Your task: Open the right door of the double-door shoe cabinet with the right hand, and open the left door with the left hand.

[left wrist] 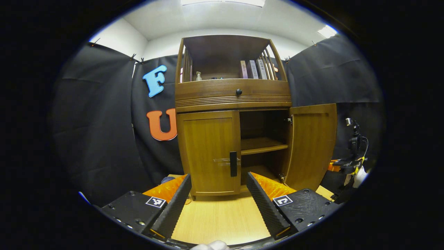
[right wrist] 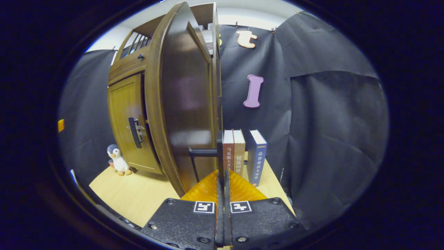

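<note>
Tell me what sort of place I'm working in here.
Probably a staged recording booth, not a real home: black cloth walls hang around a wooden shoe cabinet standing on a pale tabletop, with books and a toy penguin placed beside it as props.

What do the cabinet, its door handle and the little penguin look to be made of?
The cabinet looks like wood or wood veneer with a warm, semi-gloss varnish: grain lines show and its open right door reflects light. The handle on the closed left door is a matte black bar, metal or plastic; the look leaves it open. The penguin seems soft plush, with fuzzy, rounded edges.
</note>
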Motion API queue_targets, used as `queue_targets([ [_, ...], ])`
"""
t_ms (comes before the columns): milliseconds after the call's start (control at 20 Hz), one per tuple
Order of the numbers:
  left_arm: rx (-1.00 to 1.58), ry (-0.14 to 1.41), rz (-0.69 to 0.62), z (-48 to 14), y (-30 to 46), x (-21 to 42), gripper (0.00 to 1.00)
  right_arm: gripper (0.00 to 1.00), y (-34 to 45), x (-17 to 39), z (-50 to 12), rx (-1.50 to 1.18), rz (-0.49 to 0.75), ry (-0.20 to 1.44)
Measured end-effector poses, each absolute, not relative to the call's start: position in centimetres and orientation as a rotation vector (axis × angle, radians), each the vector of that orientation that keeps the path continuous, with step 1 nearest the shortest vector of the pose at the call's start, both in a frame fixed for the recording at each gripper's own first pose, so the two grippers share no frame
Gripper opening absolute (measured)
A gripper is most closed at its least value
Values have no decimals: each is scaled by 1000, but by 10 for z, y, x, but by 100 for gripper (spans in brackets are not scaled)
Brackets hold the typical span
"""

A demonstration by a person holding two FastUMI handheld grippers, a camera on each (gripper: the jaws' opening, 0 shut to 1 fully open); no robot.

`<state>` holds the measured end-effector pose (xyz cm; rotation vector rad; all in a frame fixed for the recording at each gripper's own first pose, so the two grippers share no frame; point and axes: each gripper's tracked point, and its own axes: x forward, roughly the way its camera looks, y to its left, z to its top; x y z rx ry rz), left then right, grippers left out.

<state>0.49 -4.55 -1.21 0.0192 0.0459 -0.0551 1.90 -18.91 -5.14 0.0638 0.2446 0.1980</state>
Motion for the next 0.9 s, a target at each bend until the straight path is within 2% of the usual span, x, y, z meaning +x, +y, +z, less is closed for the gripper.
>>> queue_targets([
  [150,11,49,-53,-12,-50,11,96,4,-202,26,-52,43,250,250],
  [200,8,48,-53,-11,-51,14,100,4,-204,26,-52,36,262,251],
  [250,7,51,-50,-11,-51,16,96,4,-204,26,-51,37,269,248],
  [400,-3,57,-42,-14,-48,22,96,4,-208,28,-51,61,278,247],
  [600,-11,53,-37,-16,-37,24,96,15,-221,21,-54,12,263,244],
  [800,-12,52,-20,-17,-17,24,96,57,-243,-4,-38,38,169,230],
  [850,-10,50,-16,-17,-11,25,100,69,-245,-17,-28,55,145,210],
  [900,-8,47,-12,-16,-6,26,96,72,-247,-28,-15,68,111,187],
])
